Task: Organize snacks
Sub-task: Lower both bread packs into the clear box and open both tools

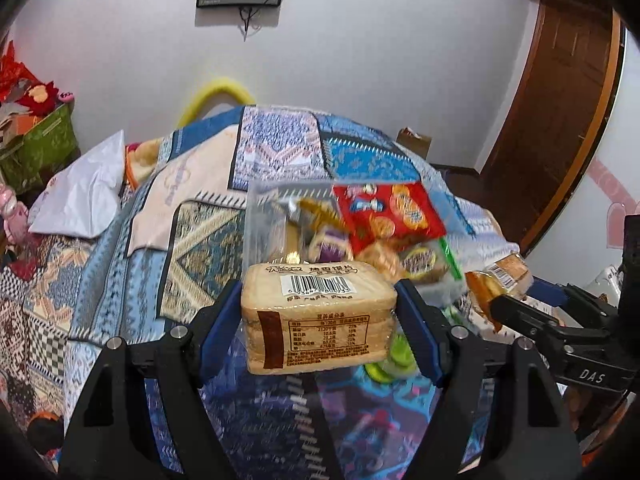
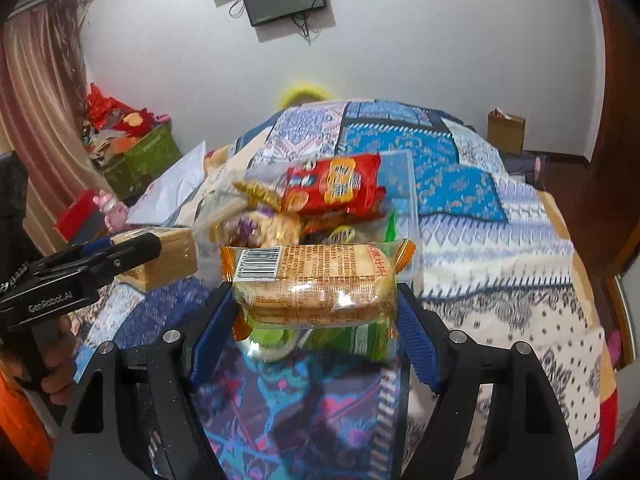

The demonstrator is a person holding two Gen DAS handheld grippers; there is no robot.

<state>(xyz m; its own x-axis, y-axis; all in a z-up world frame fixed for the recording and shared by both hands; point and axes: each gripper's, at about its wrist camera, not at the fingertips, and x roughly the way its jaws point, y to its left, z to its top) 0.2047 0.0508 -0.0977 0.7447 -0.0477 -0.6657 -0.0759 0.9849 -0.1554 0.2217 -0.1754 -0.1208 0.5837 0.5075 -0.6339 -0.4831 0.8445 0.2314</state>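
left gripper [image 1: 320,320]: clamped on wrapped toast pack [image 1: 318,316], barcode side up, held above bedspread [image 1: 200,216] | right gripper [image 2: 316,312]: clamped on orange-wrapped cake pack [image 2: 316,284] | clear snack bin [image 1: 264,216]: just beyond both packs, heaped, red biscuit bag [image 1: 390,214] on top | green packets [image 2: 352,340]: under cake pack

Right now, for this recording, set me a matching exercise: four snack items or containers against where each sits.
Things:
1. toast pack
2. orange-wrapped cake pack
3. red biscuit bag
4. clear bin

Places:
A. on top of the heap in the bin
B. between the left gripper fingers
C. on the patterned bedspread
D. between the right gripper fingers

Pairs: 1-B, 2-D, 3-A, 4-C
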